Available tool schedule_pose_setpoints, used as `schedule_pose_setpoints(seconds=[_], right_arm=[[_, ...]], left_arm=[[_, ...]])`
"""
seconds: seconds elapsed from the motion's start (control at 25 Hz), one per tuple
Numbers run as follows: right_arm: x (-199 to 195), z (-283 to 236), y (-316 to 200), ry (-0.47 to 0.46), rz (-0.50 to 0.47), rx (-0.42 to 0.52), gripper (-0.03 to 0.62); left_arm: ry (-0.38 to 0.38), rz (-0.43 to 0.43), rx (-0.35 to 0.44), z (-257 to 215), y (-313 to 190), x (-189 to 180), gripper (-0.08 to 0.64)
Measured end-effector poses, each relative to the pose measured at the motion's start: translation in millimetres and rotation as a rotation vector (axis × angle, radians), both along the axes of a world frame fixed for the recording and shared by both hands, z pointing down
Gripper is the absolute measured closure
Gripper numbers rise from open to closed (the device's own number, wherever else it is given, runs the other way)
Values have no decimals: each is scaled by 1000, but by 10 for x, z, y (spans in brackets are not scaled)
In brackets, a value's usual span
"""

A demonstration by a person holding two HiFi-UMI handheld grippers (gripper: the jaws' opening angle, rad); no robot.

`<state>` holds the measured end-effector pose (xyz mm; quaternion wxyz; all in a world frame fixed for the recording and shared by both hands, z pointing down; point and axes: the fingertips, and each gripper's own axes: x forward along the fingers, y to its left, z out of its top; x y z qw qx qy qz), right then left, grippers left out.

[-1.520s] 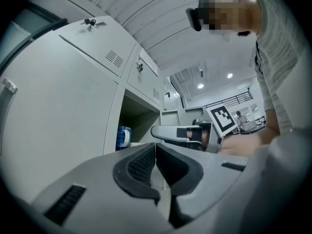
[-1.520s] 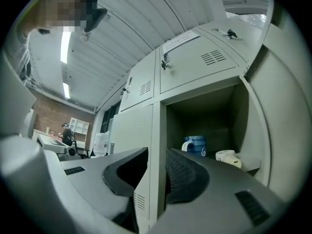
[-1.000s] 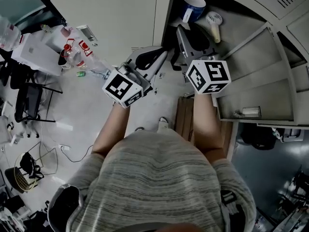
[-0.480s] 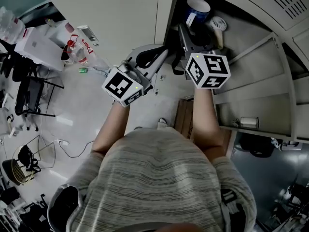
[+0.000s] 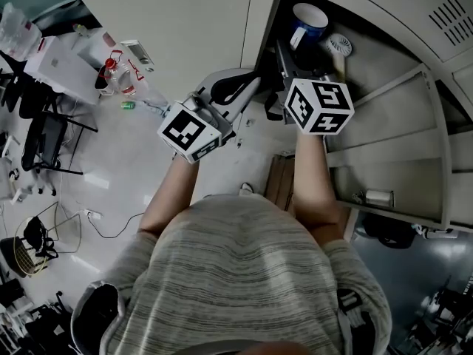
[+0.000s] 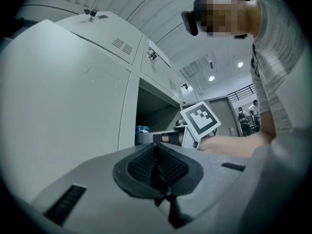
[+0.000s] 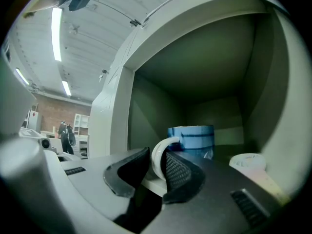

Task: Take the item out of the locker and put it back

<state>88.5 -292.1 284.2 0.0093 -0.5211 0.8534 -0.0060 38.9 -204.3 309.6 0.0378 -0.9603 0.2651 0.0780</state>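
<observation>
two things have changed in the last second: the right hand-held gripper (image 7: 156, 167) has pushed deeper into the open locker (image 7: 122, 111), and its jaws are closing. the white handle (image 7: 158, 155) of the blue mug (image 7: 192, 139) now stands between them, against one pad but not yet pinched from both sides. the mug sits just ahead of that gripper on the locker floor, so the taking-out step looks to be at the grasp. the left hand-held gripper (image 6: 157, 167) waits outside, jaws together on nothing.
</observation>
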Motion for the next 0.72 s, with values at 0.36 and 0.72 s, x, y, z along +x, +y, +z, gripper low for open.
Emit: schedule_pose_setpoints(seconds=[0.36,0.72], right_arm=[[8,-31,-4,-13,-30,33,534],[-32,-102,99,-31,-54,111,535]], left_arm=[[-5,7,3,3,-23,34,551],[-1,3,9,-21,3,0,551]])
